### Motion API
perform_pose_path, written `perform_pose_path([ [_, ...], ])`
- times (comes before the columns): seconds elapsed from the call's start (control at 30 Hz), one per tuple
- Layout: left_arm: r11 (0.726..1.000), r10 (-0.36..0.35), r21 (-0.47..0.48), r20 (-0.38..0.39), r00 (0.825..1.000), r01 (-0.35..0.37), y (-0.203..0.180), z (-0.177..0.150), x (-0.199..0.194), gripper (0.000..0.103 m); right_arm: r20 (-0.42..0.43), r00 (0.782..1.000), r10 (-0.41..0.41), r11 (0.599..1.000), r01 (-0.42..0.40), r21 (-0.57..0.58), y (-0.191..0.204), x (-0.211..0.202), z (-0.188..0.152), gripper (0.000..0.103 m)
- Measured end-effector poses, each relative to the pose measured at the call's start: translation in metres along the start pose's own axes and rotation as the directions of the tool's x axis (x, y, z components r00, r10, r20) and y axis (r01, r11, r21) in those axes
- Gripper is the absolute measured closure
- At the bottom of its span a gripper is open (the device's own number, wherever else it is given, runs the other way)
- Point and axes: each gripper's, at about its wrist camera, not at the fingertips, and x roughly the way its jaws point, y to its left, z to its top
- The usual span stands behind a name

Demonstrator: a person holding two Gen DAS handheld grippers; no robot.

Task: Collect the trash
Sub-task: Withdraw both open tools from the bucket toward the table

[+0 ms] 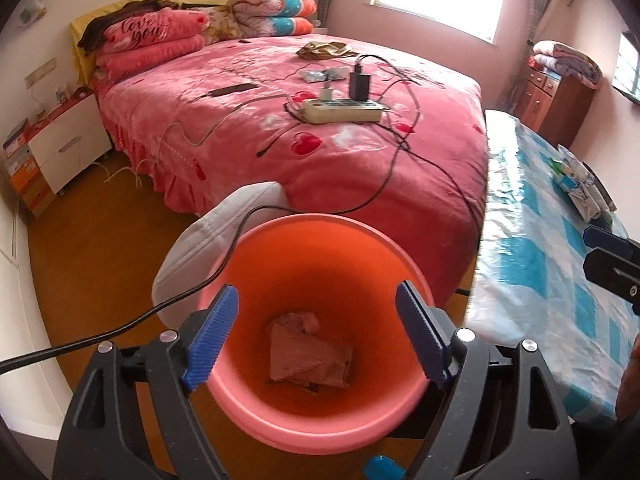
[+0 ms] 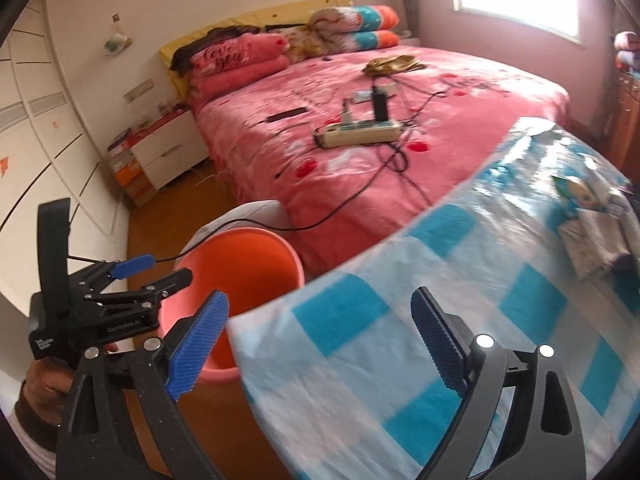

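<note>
L gripper [image 1: 316, 332] open over bin [image 1: 256, 248] | paper [image 1: 308, 356] inside

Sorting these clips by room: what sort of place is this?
A home bedroom: a bed with a pink heart-print cover, folded quilts at its head, and a white bedside cabinet next to it.

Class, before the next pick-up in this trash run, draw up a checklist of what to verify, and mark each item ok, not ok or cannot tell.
1. Left gripper jaws open and empty: ok.
2. Right gripper jaws open and empty: ok.
3. Orange bin upright, mouth clear: ok.
4. Crumpled paper lies inside the bin: ok.
5. Black cable clear of the bin: not ok, it crosses the rim.
6. Wrappers at the checked tablecloth's far end within the right gripper's reach: cannot tell.
</note>
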Motion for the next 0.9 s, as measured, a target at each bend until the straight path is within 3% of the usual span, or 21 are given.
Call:
perform_pose_path([
  [0.9, 0.967, -0.092, 0.244, 0.043, 0.995, 0.079, -0.132, 0.012, -0.039, 0.014, 0.103, 0.985, -0.136, 0.975, 0.114, 0.192, -0.090, -0.076, -0.067, 0.008],
])
